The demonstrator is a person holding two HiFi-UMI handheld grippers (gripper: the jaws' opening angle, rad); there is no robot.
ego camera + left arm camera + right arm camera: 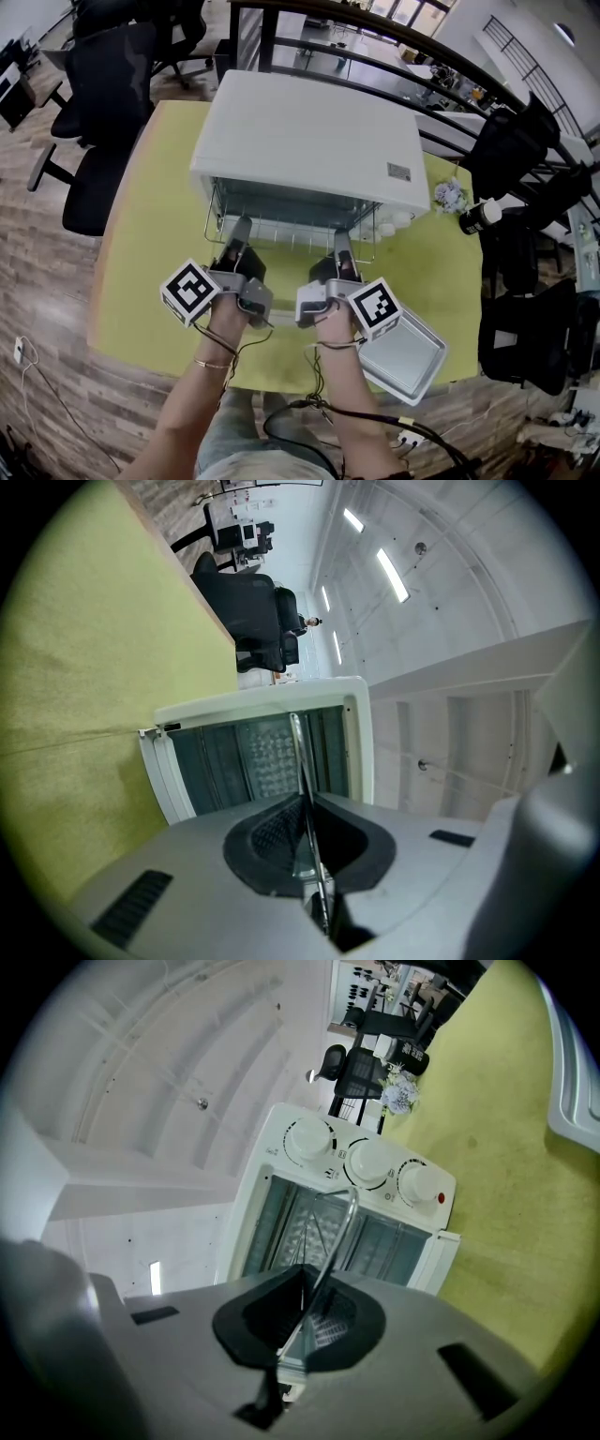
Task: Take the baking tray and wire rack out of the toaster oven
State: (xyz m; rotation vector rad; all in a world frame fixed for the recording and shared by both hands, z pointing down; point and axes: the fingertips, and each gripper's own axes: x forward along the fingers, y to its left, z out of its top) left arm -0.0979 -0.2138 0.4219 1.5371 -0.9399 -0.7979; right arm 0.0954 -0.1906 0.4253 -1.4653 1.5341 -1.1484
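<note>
The left claw (241,227) and right claw (342,242) are each clamped on the front wire of the wire rack (291,232), which juts partly out of the toaster oven (309,141). The baking tray (408,361) lies on the counter (150,262), just beside the right hand.

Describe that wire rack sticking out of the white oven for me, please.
The wire rack is a grid of thin, shiny metal rods with a rounded rim. It lies roughly level, partly out of the white toaster oven's open front, above the yellow-green table. The left gripper and right gripper are each shut on its front rim, one toward each side.
</note>
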